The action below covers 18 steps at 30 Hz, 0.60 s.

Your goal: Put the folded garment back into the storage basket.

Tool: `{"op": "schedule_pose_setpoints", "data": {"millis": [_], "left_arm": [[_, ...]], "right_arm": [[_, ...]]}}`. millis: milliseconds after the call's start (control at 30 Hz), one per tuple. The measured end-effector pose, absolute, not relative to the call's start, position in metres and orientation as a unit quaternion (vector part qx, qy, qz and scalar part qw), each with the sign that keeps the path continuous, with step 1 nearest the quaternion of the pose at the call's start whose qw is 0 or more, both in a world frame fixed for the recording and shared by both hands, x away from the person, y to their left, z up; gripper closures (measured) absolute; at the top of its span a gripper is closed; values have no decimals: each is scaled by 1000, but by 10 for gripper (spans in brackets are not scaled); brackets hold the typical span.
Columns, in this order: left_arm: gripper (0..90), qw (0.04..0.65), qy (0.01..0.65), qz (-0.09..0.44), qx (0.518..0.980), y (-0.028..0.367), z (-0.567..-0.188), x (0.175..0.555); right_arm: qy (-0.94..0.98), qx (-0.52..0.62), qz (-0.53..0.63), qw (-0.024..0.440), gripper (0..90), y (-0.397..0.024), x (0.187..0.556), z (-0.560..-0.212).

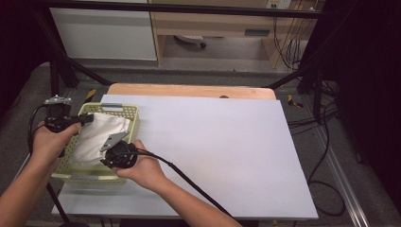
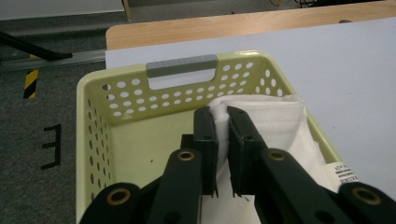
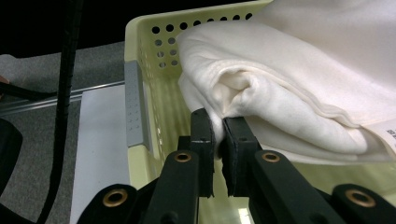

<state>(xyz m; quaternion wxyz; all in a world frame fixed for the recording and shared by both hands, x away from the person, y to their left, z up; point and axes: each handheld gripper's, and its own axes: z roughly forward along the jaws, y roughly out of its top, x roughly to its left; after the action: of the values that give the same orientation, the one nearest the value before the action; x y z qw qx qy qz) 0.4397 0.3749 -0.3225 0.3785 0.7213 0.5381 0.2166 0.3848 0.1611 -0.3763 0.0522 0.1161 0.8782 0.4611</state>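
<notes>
We count one basket (image 1: 134, 124), pale yellow-green and perforated, sitting at the 9 o'clock edge of the tabletop (image 1: 222, 151), which is covered by one light sheet. Inside the basket lies one folded white cloth (image 1: 101, 132), filling the 3 o'clock half of it and rising above the rim. We count two grey handle strips on the basket: one at the 12 o'clock wall (image 2: 181, 65), one at the near wall (image 3: 133, 105).

Two grippers in use, one per hand. The left gripper (image 1: 87, 119) comes in from 9 o'clock over the basket; in the left gripper view its fingers (image 2: 206, 135) are clamped on an upstanding fold of the cloth (image 2: 275, 121), fabric showing in the narrow gap between them. The right gripper (image 1: 108, 155) sits at the basket's 5 o'clock corner; in the right gripper view its fingers (image 3: 203, 133) are pinched on the lower edge of the cloth roll (image 3: 280, 88).

One white label (image 2: 344, 173) shows at the cloth's edge; its print is too small to read. The label is cut off at the frame edge in the right gripper view. The basket floor under the cloth is hidden. In the high view, hands cover much of both grippers, so the finger contact is not readable there. One black cable (image 1: 189, 182) trails from the right gripper toward 5 o'clock.
</notes>
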Motion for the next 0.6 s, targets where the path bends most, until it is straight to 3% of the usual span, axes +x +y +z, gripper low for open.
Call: {"op": "schedule_pose_setpoints", "data": {"millis": [600], "left_arm": [[825,371,543,223,719,376,-332,441]], "right_arm": [[879,121,458,55,838,162,389,-377]]}}
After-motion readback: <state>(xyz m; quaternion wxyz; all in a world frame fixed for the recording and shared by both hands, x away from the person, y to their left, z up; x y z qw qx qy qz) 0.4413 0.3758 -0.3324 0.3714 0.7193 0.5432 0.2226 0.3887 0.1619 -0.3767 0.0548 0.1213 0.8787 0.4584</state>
